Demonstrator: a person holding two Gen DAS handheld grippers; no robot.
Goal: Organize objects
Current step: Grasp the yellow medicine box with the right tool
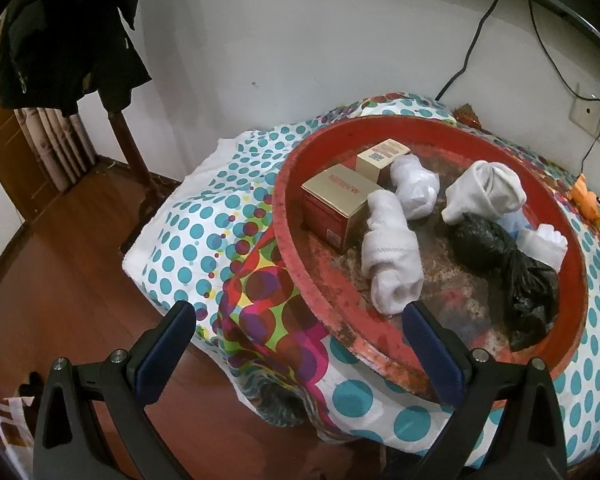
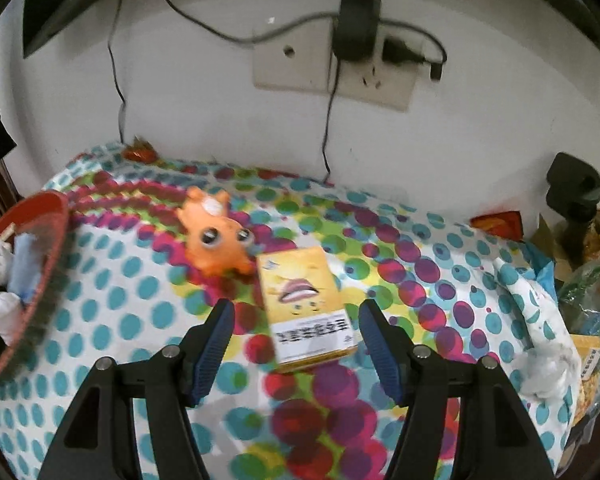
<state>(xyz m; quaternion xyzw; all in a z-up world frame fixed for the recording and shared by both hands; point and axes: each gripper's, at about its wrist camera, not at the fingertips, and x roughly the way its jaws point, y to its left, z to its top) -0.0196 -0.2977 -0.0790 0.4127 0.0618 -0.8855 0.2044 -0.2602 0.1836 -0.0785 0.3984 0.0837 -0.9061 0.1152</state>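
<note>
Left gripper [image 1: 298, 320]: jaws wide apart, nothing between them, low in the frame at the near rim of the red tray [image 1: 380, 344].
Tray contents: two boxes [image 1: 336, 208], rolled white socks [image 1: 392, 252], a black bag [image 1: 508, 268].
Right gripper [image 2: 296, 316]: jaws wide apart, holding nothing.
Yellow box [image 2: 306, 308]: flat on the dotted cloth [image 2: 112, 312], centre frame, between the fingertips, not touched.
Orange toy [image 2: 218, 236]: just beside the box, upper left of it.

Red tray [image 2: 56, 232] cut off at left — yellow box [image 2: 306, 308] motion-blurred.
</note>
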